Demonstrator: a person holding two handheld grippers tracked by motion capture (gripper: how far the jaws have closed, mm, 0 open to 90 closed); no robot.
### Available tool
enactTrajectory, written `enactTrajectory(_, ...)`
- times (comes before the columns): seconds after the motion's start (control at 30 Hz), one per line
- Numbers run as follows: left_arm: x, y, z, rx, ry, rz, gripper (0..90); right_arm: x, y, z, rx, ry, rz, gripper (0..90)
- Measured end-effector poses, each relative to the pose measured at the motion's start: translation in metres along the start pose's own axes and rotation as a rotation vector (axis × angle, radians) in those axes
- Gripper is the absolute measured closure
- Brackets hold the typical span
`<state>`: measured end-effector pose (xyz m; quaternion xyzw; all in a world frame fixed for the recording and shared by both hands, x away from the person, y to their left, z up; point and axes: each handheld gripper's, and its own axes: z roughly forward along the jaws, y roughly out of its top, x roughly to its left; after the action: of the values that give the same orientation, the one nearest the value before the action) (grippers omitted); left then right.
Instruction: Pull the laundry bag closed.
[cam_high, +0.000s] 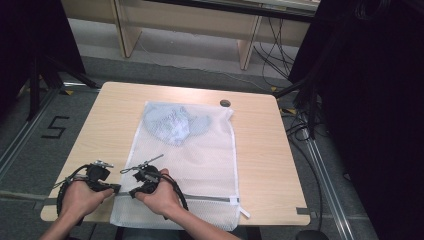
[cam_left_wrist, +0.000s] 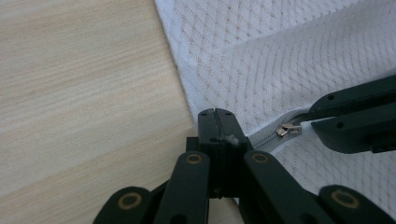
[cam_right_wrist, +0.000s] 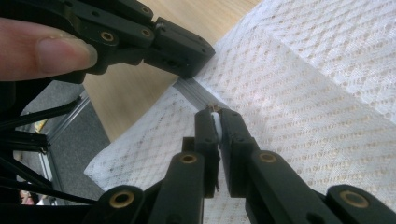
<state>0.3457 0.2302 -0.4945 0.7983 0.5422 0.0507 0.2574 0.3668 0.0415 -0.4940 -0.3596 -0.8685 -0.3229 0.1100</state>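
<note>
A white mesh laundry bag (cam_high: 200, 160) lies flat on the wooden table (cam_high: 270, 155), with a light blue garment (cam_high: 172, 124) inside its far end. A grey zipper (cam_high: 210, 199) runs along the bag's near end. My left gripper (cam_left_wrist: 215, 113) is shut on the bag's left edge at the zipper's end (cam_left_wrist: 261, 140). Just to its right, my right gripper (cam_right_wrist: 215, 112) is shut on the white pull tab (cam_right_wrist: 216, 122) of the metal zipper slider (cam_left_wrist: 287, 129). In the high view the left gripper (cam_high: 116, 189) and the right gripper (cam_high: 133, 192) sit close together at the bag's near left corner.
A small dark round cap (cam_high: 225, 103) sits at the table's far edge. Bare tabletop lies left and right of the bag. Black frames and cables (cam_high: 305, 115) stand beside the table on the right, and a tripod (cam_high: 40, 75) on the left.
</note>
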Motion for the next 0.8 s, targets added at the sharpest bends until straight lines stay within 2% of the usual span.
enactTrajectory(0.1,-0.0001,0.0001,0.0001,0.0,0.001,0.001,89.9,0.0002,-0.0011,-0.001,0.01,-0.011,0.029,86.9)
enactTrajectory(0.17,0.0006,0.0003,0.0001,0.0,-0.001,0.002,89.9,-0.0023,-0.0016,-0.002,0.016,-0.025,-0.006,86.9)
enactTrajectory(0.2,0.0007,0.0004,-0.0001,0.003,-0.002,-0.001,89.9,-0.0023,-0.0016,-0.0027,0.014,-0.025,-0.002,86.9)
enactTrajectory(0.23,0.0008,0.0006,-0.0001,0.004,-0.003,-0.001,89.9,-0.0014,-0.001,-0.0024,-0.005,0.0,0.007,86.9)
enactTrajectory(0.33,0.0009,0.0005,-0.0003,0.006,-0.003,0.0,89.9,-0.0012,-0.0009,-0.0032,-0.004,-0.005,0.014,86.9)
enactTrajectory(0.37,0.0006,0.0003,0.0005,-0.004,-0.003,-0.013,89.9,-0.0012,-0.0009,-0.0034,-0.005,-0.015,0.011,86.9)
enactTrajectory(0.43,0.0015,0.0003,-0.0003,0.005,-0.006,-0.007,89.9,-0.0015,-0.0011,-0.0037,0.003,-0.028,0.016,86.9)
enactTrajectory(0.47,0.0007,0.0003,0.0,0.002,-0.002,-0.008,89.9,-0.0023,-0.0014,-0.0034,-0.006,-0.019,0.0,86.9)
enactTrajectory(0.57,0.0003,0.0005,0.0001,0.002,0.0,-0.004,89.9,-0.0021,-0.0014,-0.0041,-0.006,-0.009,-0.004,86.9)
enactTrajectory(0.6,0.0007,0.0007,-0.0003,0.007,-0.001,-0.002,89.9,-0.0017,-0.0013,-0.004,-0.004,0.007,-0.002,86.9)
enactTrajectory(0.63,0.0,0.0002,0.0011,-0.01,0.004,-0.02,89.9,-0.0017,-0.0011,-0.0036,-0.008,0.004,-0.007,86.9)
enactTrajectory(0.7,0.0012,0.0002,-0.0002,0.004,-0.004,-0.006,89.9,-0.0015,-0.0008,-0.004,-0.007,-0.012,-0.007,86.9)
enactTrajectory(0.73,0.0013,0.0004,-0.0004,0.007,-0.004,-0.003,89.9,-0.0022,-0.0004,-0.0044,-0.002,-0.007,-0.008,86.9)
enactTrajectory(0.77,0.0002,0.0001,0.001,-0.009,0.003,-0.017,89.9,-0.0021,-0.0004,-0.0045,-0.003,-0.011,-0.01,86.9)
enactTrajectory(0.8,0.0003,0.0003,0.0015,-0.01,0.007,-0.018,89.9,-0.0018,-0.0005,-0.0039,0.002,0.008,0.001,86.9)
